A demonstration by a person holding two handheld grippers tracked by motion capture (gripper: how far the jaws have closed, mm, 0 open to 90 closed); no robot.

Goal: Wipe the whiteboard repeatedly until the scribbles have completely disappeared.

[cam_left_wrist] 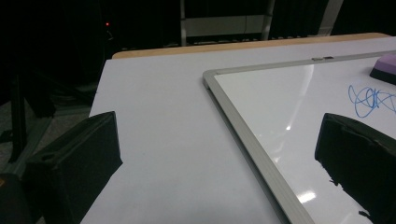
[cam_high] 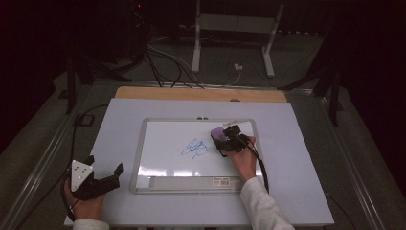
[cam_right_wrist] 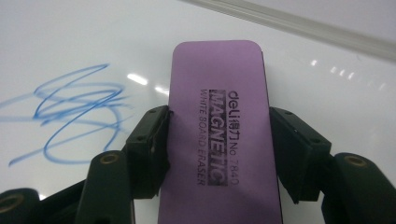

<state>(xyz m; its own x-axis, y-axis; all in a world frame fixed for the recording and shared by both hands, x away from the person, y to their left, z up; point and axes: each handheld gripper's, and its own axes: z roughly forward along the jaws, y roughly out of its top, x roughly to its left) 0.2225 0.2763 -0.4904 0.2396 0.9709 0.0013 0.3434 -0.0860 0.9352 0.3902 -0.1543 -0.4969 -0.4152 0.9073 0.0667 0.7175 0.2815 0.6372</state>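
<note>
A purple magnetic whiteboard eraser [cam_right_wrist: 217, 93] lies flat on the whiteboard [cam_high: 163, 167], just right of a blue scribble [cam_high: 194, 147]. My right gripper [cam_right_wrist: 217, 135] is shut on the eraser, one black jaw pressed to each long side. In the high view the right gripper [cam_high: 229, 140] and eraser [cam_high: 217, 132] sit at the board's upper right. My left gripper [cam_high: 104, 166] rests open and empty near the table's front left corner, left of the board. In the left gripper view its jaws stand wide apart, with the board's corner [cam_left_wrist: 208, 77], the scribble [cam_left_wrist: 371, 100] and the eraser [cam_left_wrist: 385, 66] ahead.
The whiteboard lies on a white table top [cam_high: 119, 120] with a wooden strip [cam_high: 201, 93] along its far edge. Beyond the table are cables [cam_high: 163, 67] on the floor and a metal stand [cam_high: 234, 33]. A labelled strip [cam_high: 191, 182] runs along the board's near edge.
</note>
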